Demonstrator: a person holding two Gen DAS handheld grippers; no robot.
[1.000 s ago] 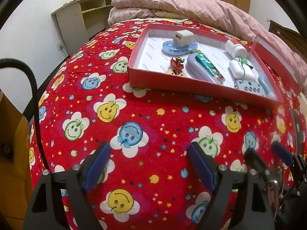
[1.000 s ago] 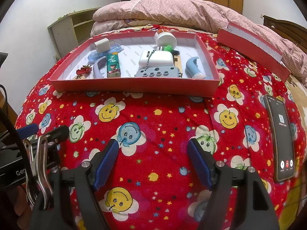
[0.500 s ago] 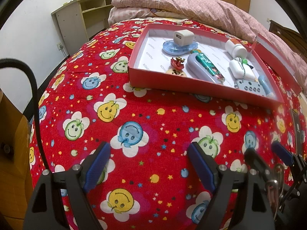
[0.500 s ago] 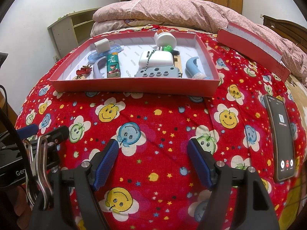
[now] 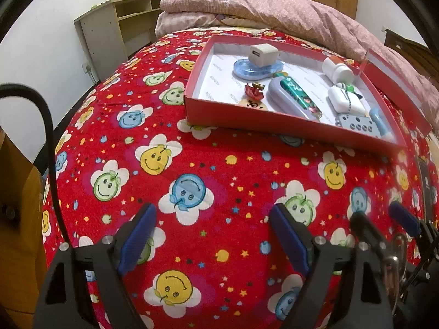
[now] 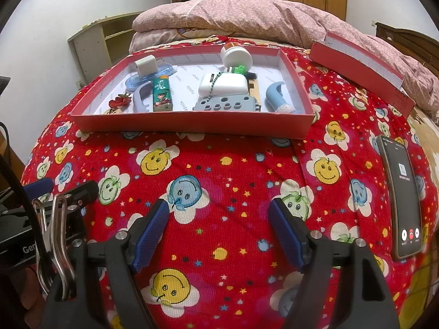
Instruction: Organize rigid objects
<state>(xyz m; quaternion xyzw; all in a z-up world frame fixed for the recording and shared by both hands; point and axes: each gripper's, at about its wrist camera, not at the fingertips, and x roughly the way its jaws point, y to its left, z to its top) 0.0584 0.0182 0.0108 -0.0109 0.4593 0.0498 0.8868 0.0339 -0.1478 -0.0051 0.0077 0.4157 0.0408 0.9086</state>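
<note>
A red shallow box (image 5: 288, 127) (image 6: 192, 123) lies on the red smiley-patterned bedspread ahead of both grippers. Inside it are a white charger cube (image 5: 264, 54) (image 6: 146, 65), a green lighter (image 5: 299, 94) (image 6: 162, 94), a white case (image 5: 346, 99) (image 6: 222, 84), a grey block with holes (image 5: 359, 124) (image 6: 226, 103), a white bottle (image 5: 337, 68) (image 6: 236, 55) and a red charm (image 5: 254, 91) (image 6: 119, 101). My left gripper (image 5: 212, 237) is open and empty over the bedspread, well short of the box. My right gripper (image 6: 219, 230) is open and empty beside it.
The red box lid (image 6: 362, 68) stands at the right. A black phone (image 6: 400, 200) with a lit screen lies on the bedspread at the right. A pink quilt (image 6: 247, 19) is piled behind the box. A wooden shelf unit (image 5: 115, 33) stands left of the bed.
</note>
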